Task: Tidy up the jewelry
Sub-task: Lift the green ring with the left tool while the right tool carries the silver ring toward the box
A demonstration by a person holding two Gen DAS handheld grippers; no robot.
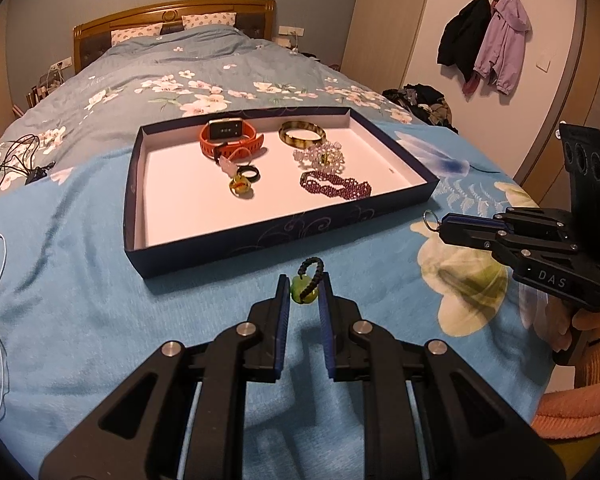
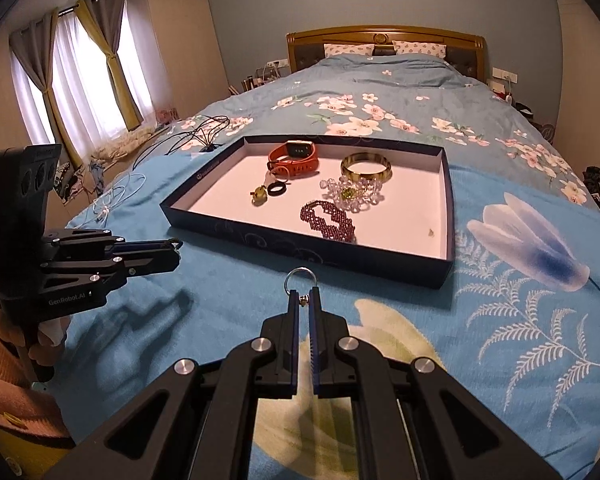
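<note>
Green bead on black cord [image 1: 305, 292] between gripper fingers, silver key ring [image 2: 300, 278] clamped upright, dark-blue tray [image 1: 260, 236] holding orange watch [image 1: 230, 140], bangle [image 1: 302, 135], purple beaded bracelet [image 1: 334, 185]

Both wrist views low over the bed, facing the headboard [image 1: 172, 20], sharing the tray [image 1: 260, 232] (mid-distance)

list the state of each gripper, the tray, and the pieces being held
left gripper: jaws shut on the green pendant, its black cord looping above the tips
right gripper: jaws shut on the key ring, ring sticking out past the tips
tray: lidless, on the bed, holding the orange watch, bangle and bead bracelets
</note>
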